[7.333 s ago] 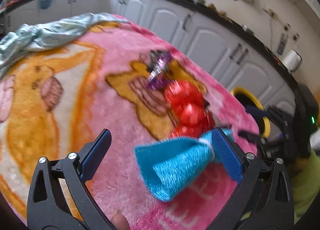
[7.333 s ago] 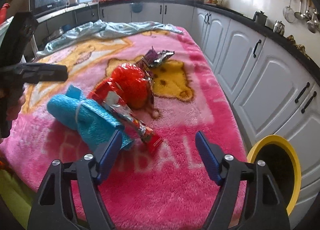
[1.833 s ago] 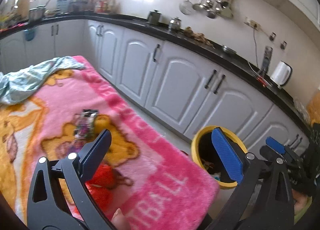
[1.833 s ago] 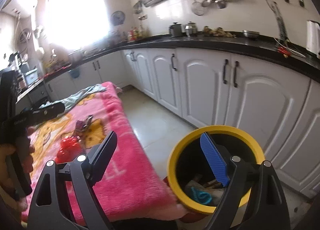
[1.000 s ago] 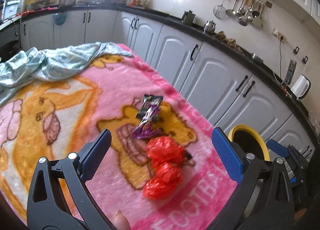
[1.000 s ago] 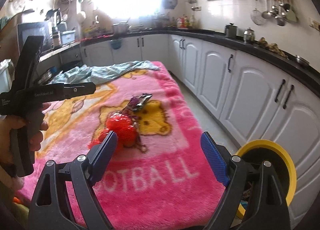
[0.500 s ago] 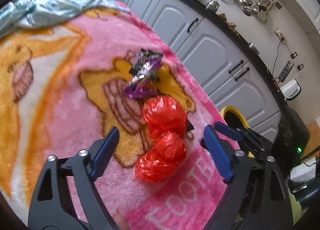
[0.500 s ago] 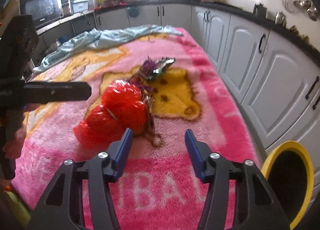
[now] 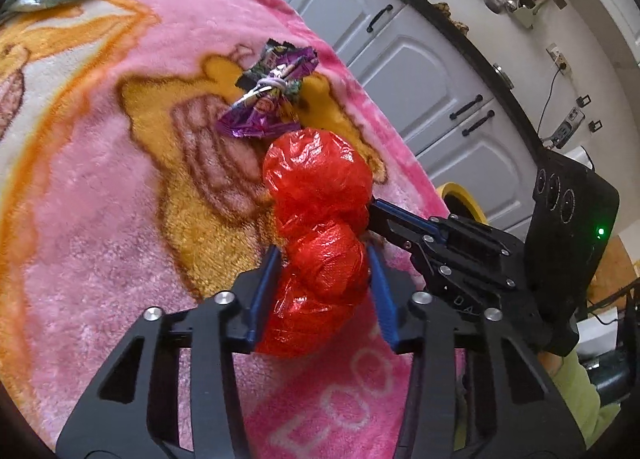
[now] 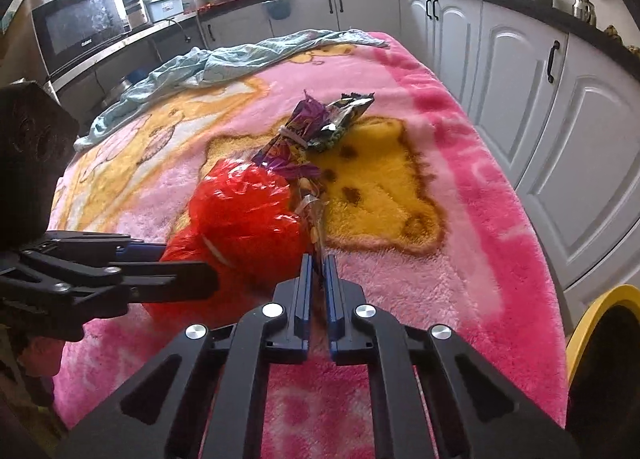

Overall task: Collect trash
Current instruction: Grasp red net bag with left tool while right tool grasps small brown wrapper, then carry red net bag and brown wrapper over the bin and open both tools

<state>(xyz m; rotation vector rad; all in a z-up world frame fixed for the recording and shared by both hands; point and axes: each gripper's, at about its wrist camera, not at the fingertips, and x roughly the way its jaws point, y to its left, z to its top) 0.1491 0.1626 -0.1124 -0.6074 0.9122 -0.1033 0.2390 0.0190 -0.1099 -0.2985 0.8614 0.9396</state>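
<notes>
Both grippers are at the pick-up step of the trash collection, each one taking hold of a different piece on the fluffy pink cartoon-print blanket [image 10: 460, 195] that covers the worktop. The left gripper [image 9: 326, 259] has its blue-padded fingers [image 9: 264, 291] clenched around the lower lobe of a crinkled red plastic bag bundle [image 9: 320, 227], which bulges out above and below the pads. The right gripper [image 10: 316, 263] has its fingers pinched nearly together on the end of a thin clear plastic wrapper strip [image 10: 314, 215] that runs along the right flank of the red bundle. That strip reaches back toward a crumpled purple and silver foil snack wrapper [image 10: 316, 127] tied round its middle with a pale band, lying just beyond the bundle. The red film is glossy and wrinkled, knotted into rounded lumps, and looks light and squashy, so it will probably deform rather than slip. The next move seems to call for lifting both pieces off the blanket and carrying them over to the round yellow-rimmed bin [image 10: 592, 323] on the floor beside the worktop's right edge, keeping the thin strip from sliding out of its narrow pinch.
</notes>
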